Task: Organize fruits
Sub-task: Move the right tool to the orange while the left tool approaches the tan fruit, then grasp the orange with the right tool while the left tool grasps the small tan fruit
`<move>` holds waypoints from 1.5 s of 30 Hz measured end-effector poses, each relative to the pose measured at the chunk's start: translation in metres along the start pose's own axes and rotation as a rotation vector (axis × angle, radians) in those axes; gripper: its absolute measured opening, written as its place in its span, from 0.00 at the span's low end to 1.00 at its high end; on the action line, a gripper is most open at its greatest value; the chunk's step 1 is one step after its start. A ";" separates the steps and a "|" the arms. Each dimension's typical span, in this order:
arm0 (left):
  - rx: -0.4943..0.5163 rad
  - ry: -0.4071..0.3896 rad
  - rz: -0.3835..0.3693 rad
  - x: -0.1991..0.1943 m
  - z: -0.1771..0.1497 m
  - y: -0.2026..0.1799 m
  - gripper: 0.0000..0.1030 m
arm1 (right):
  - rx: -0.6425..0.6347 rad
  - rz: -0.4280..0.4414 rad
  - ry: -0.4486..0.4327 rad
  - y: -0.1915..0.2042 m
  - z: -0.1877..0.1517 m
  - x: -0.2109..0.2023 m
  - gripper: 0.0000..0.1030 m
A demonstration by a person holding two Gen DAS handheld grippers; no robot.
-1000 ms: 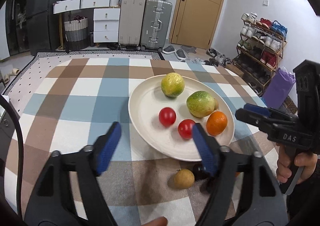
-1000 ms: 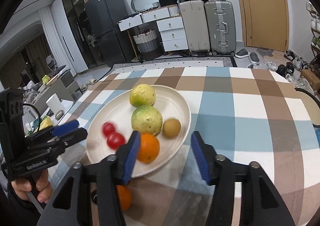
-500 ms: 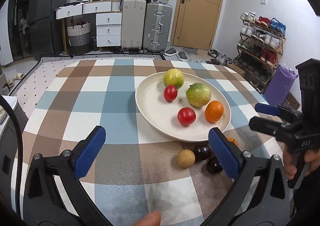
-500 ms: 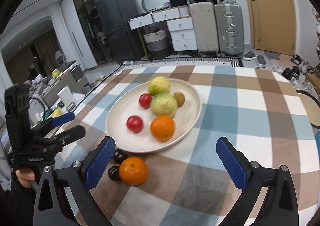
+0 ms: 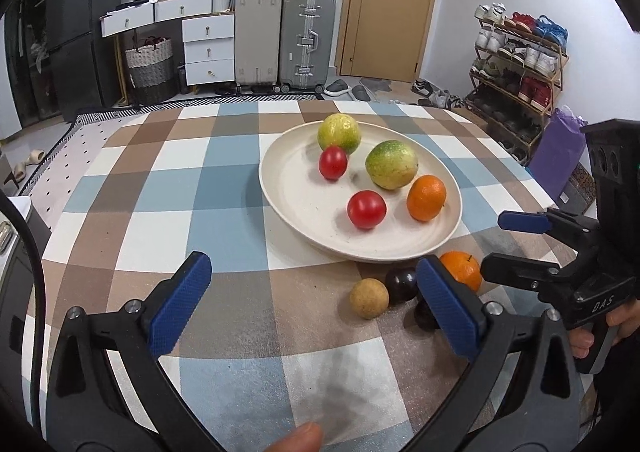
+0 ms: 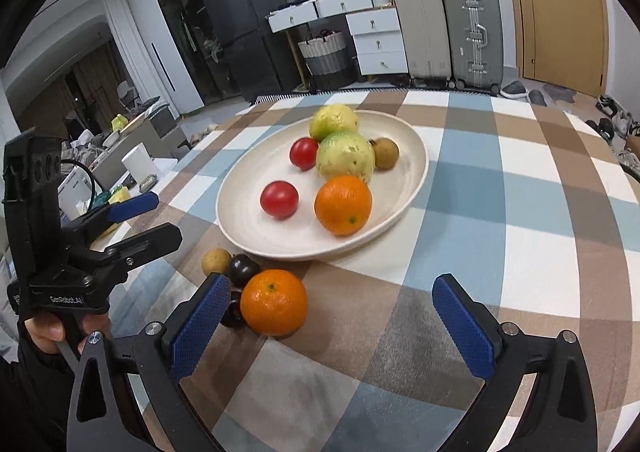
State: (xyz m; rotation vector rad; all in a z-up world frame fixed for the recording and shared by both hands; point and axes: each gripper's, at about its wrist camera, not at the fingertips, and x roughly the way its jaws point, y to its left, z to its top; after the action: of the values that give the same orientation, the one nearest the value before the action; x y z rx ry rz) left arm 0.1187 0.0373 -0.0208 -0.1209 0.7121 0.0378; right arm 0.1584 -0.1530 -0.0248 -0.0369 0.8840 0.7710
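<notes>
A cream plate (image 5: 304,212) (image 6: 404,188) on the checked tablecloth holds two green fruits (image 5: 391,164), two red tomatoes (image 5: 366,209), an orange (image 5: 426,198) and a small brown fruit (image 6: 385,152). In front of the plate lie a loose orange (image 6: 273,301) (image 5: 461,269), two dark plums (image 6: 242,269) (image 5: 401,284) and a tan round fruit (image 5: 369,298) (image 6: 215,261). My left gripper (image 5: 316,308) is open and empty above the cloth, left of the loose fruits. My right gripper (image 6: 332,328) is open and empty, the loose orange near its left finger.
The table's far edge faces suitcases (image 5: 280,36), white drawers and a door. A shoe rack (image 5: 516,64) stands on the right. A dark fridge (image 5: 76,32) is at the left. Each gripper shows in the other's view, my right gripper (image 5: 532,244) beside the loose orange.
Both grippers opened wide and pulled back from the plate toward me. One tomato has rolled up next to the far green fruit. The loose fruits in front of the plate came into view.
</notes>
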 end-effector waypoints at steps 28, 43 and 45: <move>0.041 0.104 -0.025 0.025 -0.011 -0.009 1.00 | -0.105 0.031 0.096 0.023 -0.010 0.016 0.68; 0.043 0.115 -0.030 0.027 -0.012 -0.011 1.00 | -0.068 0.121 0.086 0.025 -0.008 0.017 0.59; 0.044 0.115 -0.029 0.027 -0.012 -0.011 1.00 | -0.065 0.128 0.086 0.025 -0.008 0.017 0.57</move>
State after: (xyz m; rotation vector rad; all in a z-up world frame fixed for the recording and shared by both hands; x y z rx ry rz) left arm 0.1321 0.0251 -0.0459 -0.0919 0.8258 -0.0132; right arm 0.1439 -0.1273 -0.0350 -0.0718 0.9497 0.9232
